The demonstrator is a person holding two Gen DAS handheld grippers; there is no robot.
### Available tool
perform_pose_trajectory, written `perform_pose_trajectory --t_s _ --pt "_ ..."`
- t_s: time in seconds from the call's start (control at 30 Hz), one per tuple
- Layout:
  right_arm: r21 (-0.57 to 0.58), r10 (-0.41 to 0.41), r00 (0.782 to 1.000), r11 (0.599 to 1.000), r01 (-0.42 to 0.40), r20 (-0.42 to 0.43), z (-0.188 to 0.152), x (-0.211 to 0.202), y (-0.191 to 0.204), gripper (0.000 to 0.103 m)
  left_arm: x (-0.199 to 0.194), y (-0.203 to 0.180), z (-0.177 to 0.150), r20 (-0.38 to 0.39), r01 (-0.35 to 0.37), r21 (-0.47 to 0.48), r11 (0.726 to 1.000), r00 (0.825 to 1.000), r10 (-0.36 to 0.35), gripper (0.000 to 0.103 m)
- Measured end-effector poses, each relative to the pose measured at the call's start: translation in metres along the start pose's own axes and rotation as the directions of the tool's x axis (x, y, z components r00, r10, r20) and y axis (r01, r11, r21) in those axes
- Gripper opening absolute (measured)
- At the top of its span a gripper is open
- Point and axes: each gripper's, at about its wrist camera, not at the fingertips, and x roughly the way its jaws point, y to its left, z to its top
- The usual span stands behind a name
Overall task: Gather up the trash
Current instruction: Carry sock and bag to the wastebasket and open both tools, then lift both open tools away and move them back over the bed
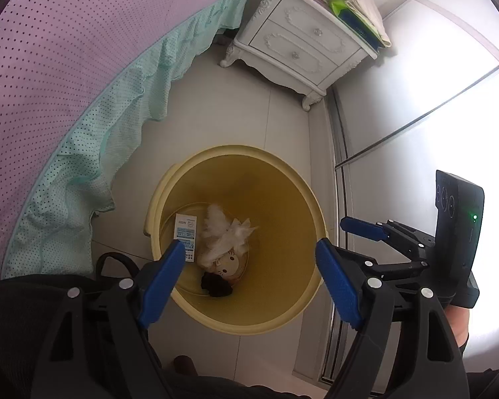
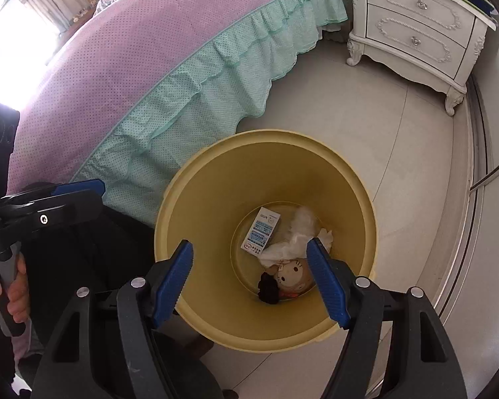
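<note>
A yellow bin stands on the tiled floor beside the bed. At its bottom lie a white and blue box, crumpled white tissue, a round cat-face item and a dark clump. My left gripper hangs open over the bin's mouth with nothing between its blue pads. My right gripper is open above the same bin, also holding nothing. Each gripper shows at the edge of the other's view.
A bed with a purple cover and a green frill runs along the left. A white two-drawer nightstand stands beyond the bin. A sliding door track lies to the right. A hand grips the left handle.
</note>
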Motion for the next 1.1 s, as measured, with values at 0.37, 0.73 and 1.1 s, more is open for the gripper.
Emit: perform_pose_trajectory --t_s 0.37,0.73,1.1 --pt "0.009 -0.016 1.000 1.000 0.016 0.012 0.001 -0.003 -0.002 0.069 0.000 -0.001 -0.001 0.005 -0.001 0.007 1.000 1.000 0.001 0.080" --pt "-0.065 0.022 0.997 0.998 -0.018 0.071 0.008 -0.019 0.021 0.069 -0.032 -0.006 -0.004 0.090 -0.015 0.023 1.000 0.996 0.013 0.080" --pt "-0.261 0.161 0.968 0.959 -0.108 0.194 0.035 -0.061 0.094 0.069 -0.162 0.000 -0.035 0.345 -0.135 -0.026 0.990 0.929 0.136 0.088"
